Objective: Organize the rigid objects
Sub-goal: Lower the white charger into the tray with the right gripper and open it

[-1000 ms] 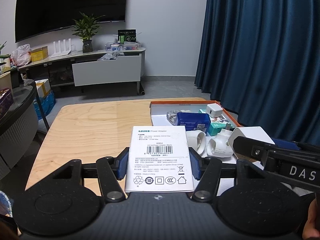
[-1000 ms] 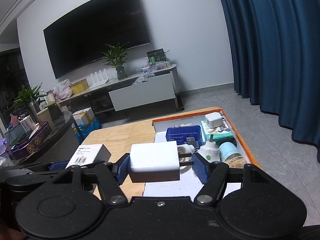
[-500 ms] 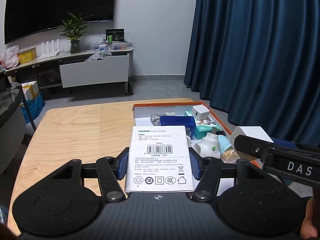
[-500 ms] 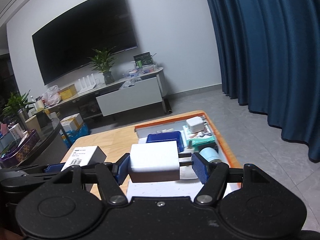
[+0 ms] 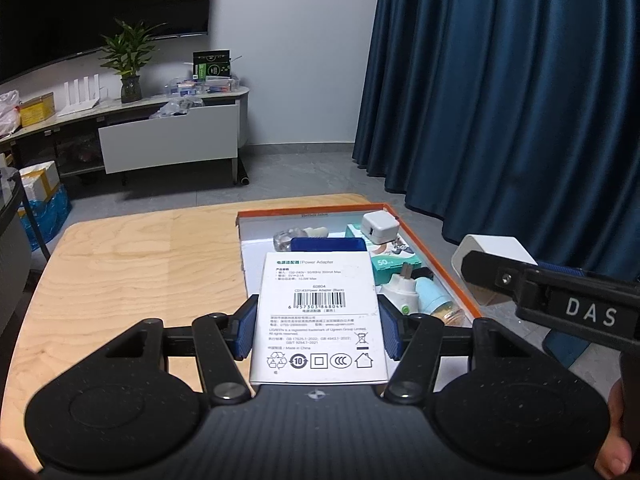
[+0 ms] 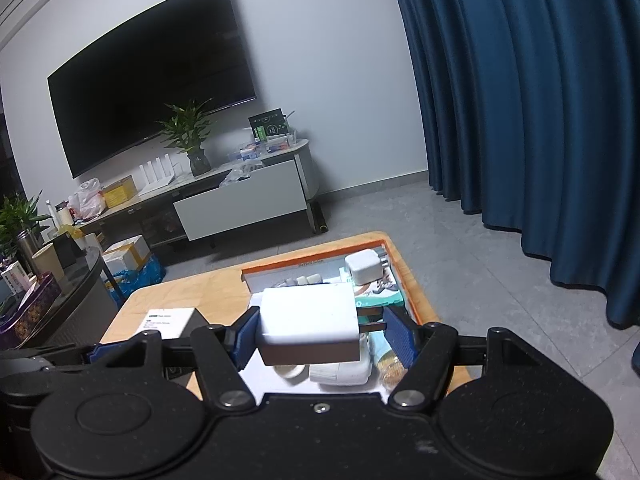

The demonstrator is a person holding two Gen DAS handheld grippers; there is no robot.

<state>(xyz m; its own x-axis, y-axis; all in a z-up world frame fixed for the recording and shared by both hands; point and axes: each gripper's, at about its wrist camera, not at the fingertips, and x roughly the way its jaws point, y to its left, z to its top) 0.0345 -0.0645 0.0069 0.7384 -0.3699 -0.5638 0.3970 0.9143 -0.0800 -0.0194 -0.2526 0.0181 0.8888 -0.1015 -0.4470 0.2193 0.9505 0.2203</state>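
Observation:
My left gripper (image 5: 318, 326) is shut on a white power adapter box (image 5: 320, 312) with a barcode label, held above the wooden table (image 5: 132, 264). My right gripper (image 6: 320, 334) is shut on a white charger plug (image 6: 308, 318) with metal prongs pointing right; it also shows in the left wrist view (image 5: 494, 262). Both hover near an orange-rimmed tray (image 5: 436, 256) that holds a blue box (image 5: 328, 245), a white cube charger (image 5: 379, 227), a teal box (image 5: 394, 262) and a white round plug (image 5: 402, 290). The box also shows in the right wrist view (image 6: 170, 320).
The tray sits at the table's right side, close to the edge. Blue curtains (image 5: 500, 100) hang to the right. A TV cabinet (image 5: 168, 140) with a plant (image 5: 130, 64) stands against the far wall. A round glass table (image 6: 52, 300) is at the left.
Both grippers have risen and pulled back with their loads, and both views have turned left to right, so the tray now sits lower and smaller. Grips are unchanged.

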